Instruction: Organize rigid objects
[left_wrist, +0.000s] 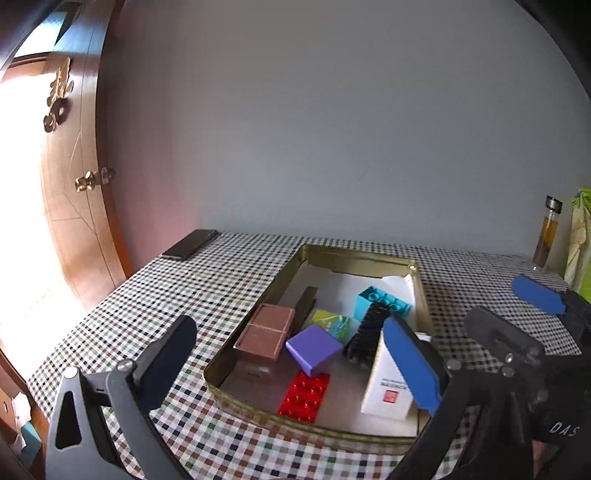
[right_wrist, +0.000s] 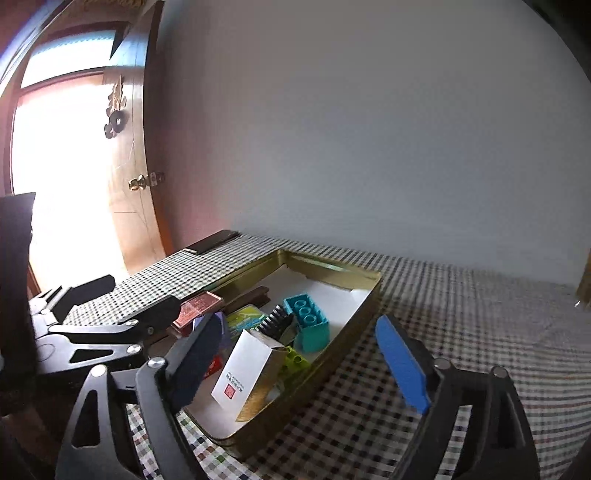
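Note:
A gold tin tray (left_wrist: 255, 325) (right_wrist: 347, 280) sits on the checked tablecloth. In it lie a brown box (left_wrist: 266, 332), a purple cube (left_wrist: 314, 349), a red stud plate (left_wrist: 304, 397), a black brick (left_wrist: 369, 330), a teal brick (left_wrist: 380, 301) (right_wrist: 308, 317), a yellow-green box (left_wrist: 332, 323) and a white box with a red seal (left_wrist: 384, 391) (right_wrist: 243, 373). A lime brick (right_wrist: 295, 360) shows in the right wrist view. My left gripper (left_wrist: 291, 332) (right_wrist: 129, 295) is open over the tray's near end. My right gripper (right_wrist: 297, 325) (left_wrist: 513, 310) is open beside it, and the white box stands free between its fingers.
A dark flat phone-like slab (left_wrist: 190, 243) lies at the table's far left corner. A bottle of amber liquid (left_wrist: 546, 236) stands at the far right by a green cloth (left_wrist: 581, 240). A wooden door (left_wrist: 74, 184) is on the left and a plain wall is behind the table.

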